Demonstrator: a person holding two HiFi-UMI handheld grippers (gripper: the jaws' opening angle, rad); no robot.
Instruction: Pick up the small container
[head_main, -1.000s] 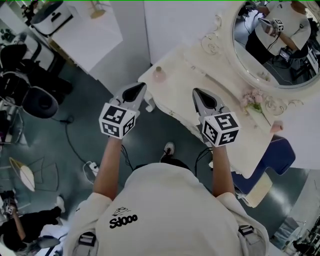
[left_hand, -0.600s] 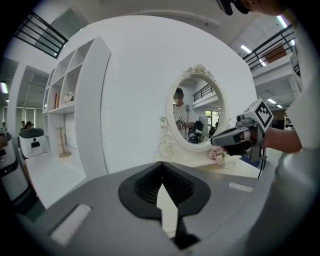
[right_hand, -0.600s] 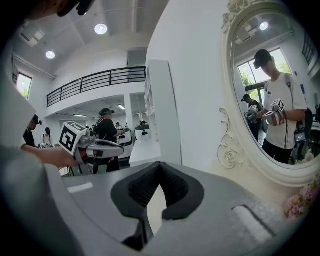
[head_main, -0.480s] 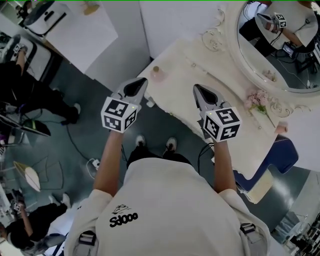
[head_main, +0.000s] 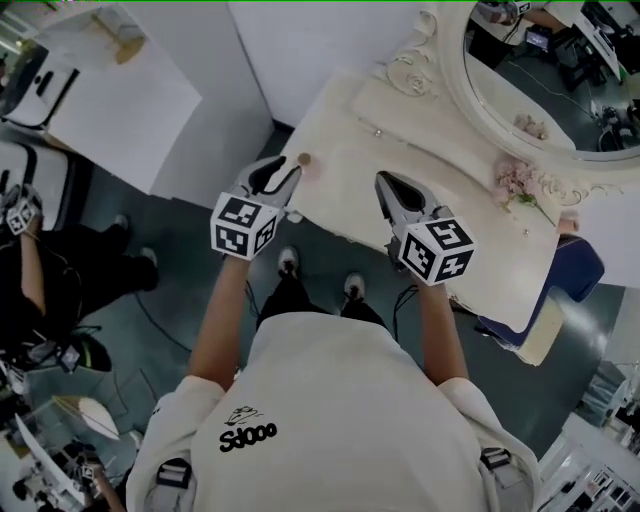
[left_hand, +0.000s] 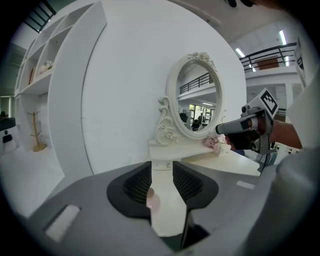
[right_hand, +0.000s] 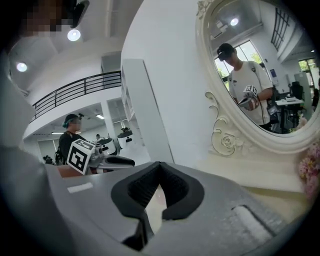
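The small container (head_main: 305, 162) is a pale pink jar with a brownish lid. It stands at the near left corner of the cream dressing table (head_main: 440, 200). My left gripper (head_main: 291, 174) hovers at that corner, its tips just short of the jar. Its jaws are opening. In the left gripper view the left gripper (left_hand: 162, 168) shows a clear gap, and the small container (left_hand: 152, 200) appears low in that gap, half hidden by the left jaw, with no pad touching it. My right gripper (head_main: 383, 181) is over the table's front edge; in its own view the right gripper (right_hand: 159, 166) has its tips together and holds nothing.
An oval mirror (head_main: 560, 80) in a carved white frame backs the table, with pink flowers (head_main: 515, 182) at its foot. A blue chair (head_main: 575, 290) sits at the right. A white cabinet (head_main: 110, 100) and a person (head_main: 40, 270) are on the left.
The left jaws have gone from shut to parted. Both grippers have come closer to the table's left corner, so the jar now lies right at the left tips. The right jaws stay shut.
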